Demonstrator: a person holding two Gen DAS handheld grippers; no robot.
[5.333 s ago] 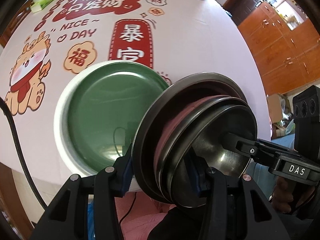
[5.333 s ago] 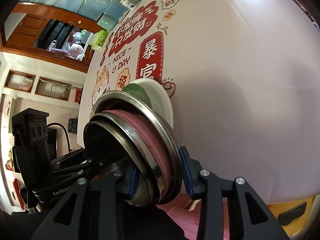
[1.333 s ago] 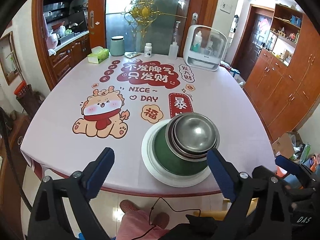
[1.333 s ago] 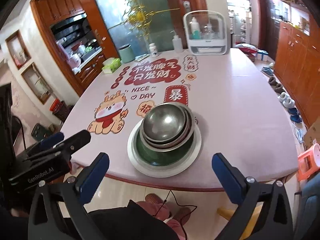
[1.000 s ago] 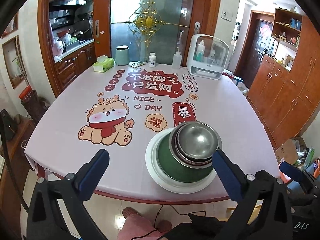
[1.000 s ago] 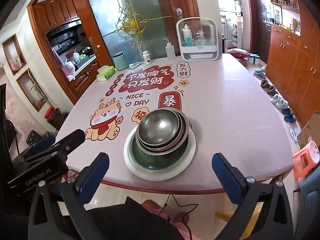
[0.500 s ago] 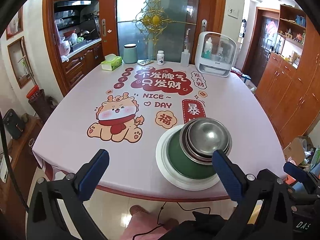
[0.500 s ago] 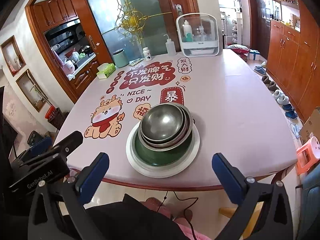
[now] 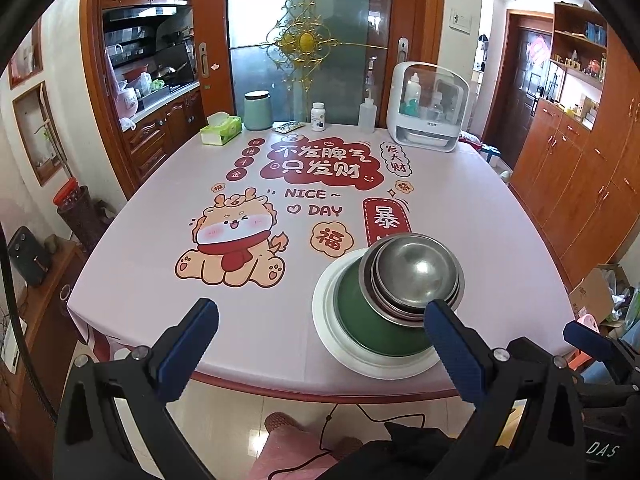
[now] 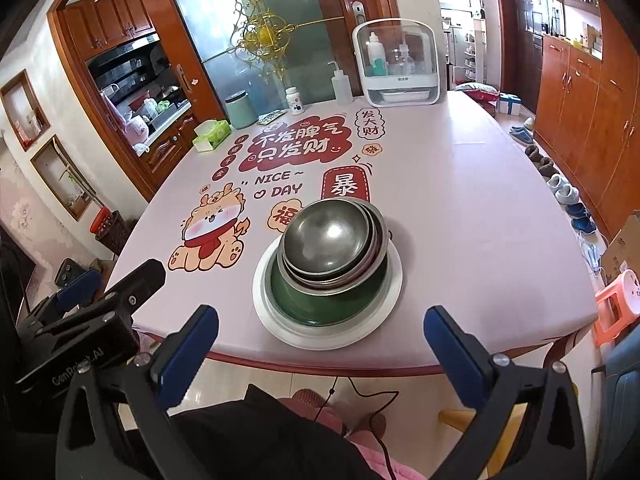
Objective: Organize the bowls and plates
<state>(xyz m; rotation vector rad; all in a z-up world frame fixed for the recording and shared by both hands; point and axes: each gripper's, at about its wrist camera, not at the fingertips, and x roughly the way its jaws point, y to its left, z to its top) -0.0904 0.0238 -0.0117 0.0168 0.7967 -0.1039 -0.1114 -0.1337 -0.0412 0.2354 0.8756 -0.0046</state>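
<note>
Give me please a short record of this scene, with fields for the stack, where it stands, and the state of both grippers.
stack top: nested steel bowls, sitting off-centre
stack middle: green plate under the bowls
stack base: white plate, the widest piece
place: near edge of the table, on a printed pink tablecloth
far end of table: tissue box, green canister, white cabinet with bottles
left gripper: open, empty, back from the table edge
right gripper: open, empty, back from the table edge
contact: neither gripper touches the stack

Home dining rm: table (image 9: 460, 208), wood cabinets (image 9: 580, 168), kitchen doorway.
</note>
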